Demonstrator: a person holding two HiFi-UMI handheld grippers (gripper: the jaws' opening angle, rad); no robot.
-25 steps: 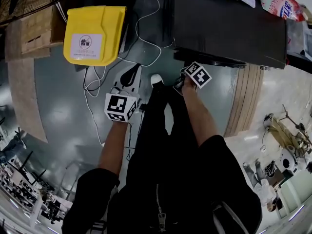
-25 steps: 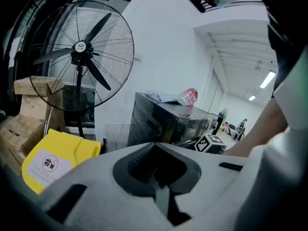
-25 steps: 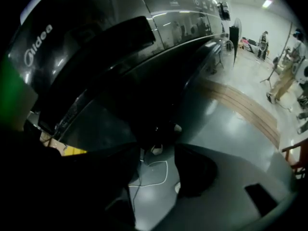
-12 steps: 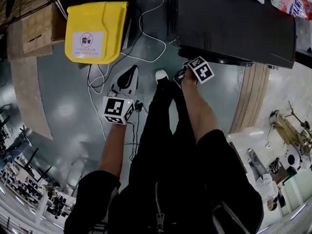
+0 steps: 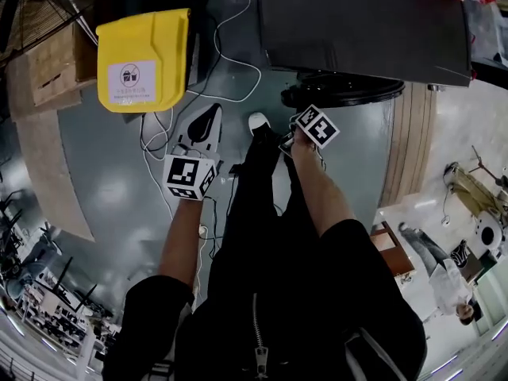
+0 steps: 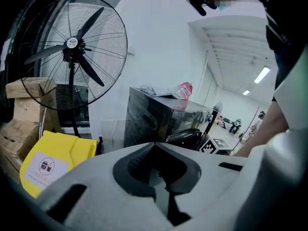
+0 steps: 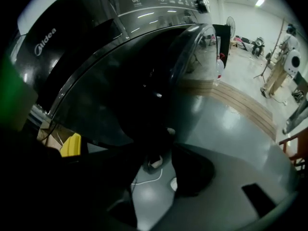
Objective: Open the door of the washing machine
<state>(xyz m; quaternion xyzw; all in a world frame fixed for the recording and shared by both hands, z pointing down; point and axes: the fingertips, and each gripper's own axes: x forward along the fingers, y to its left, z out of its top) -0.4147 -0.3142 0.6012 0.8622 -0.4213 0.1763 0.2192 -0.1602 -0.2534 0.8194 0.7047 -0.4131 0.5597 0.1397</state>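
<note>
The black washing machine (image 5: 365, 22) stands at the top of the head view, and its round dark door (image 5: 341, 90) hangs ajar, bulging out from the front. In the right gripper view the door (image 7: 125, 81) fills the upper left, its lower rim just beyond my fingertips. My right gripper (image 7: 159, 167) points steeply down at it. Its jaws are closing with only floor and a cable showing in the gap; the pads press on nothing. Its marker cube (image 5: 317, 125) sits below the door. My left gripper (image 5: 213, 117) hovers over the floor to the left, shut and empty.
A yellow bin (image 5: 143, 58) and cardboard boxes (image 5: 48, 54) stand left of the machine, with white cables (image 5: 230, 62) trailing over the grey floor. A pedestal fan (image 6: 72, 47) rises behind the bin. A wooden strip (image 5: 401, 149) runs right of the machine. My legs and a shoe (image 5: 255, 123) are between the grippers.
The machine's door has swung out from its front. The right gripper has drawn back and down from the machine. The left gripper has stayed where it was.
</note>
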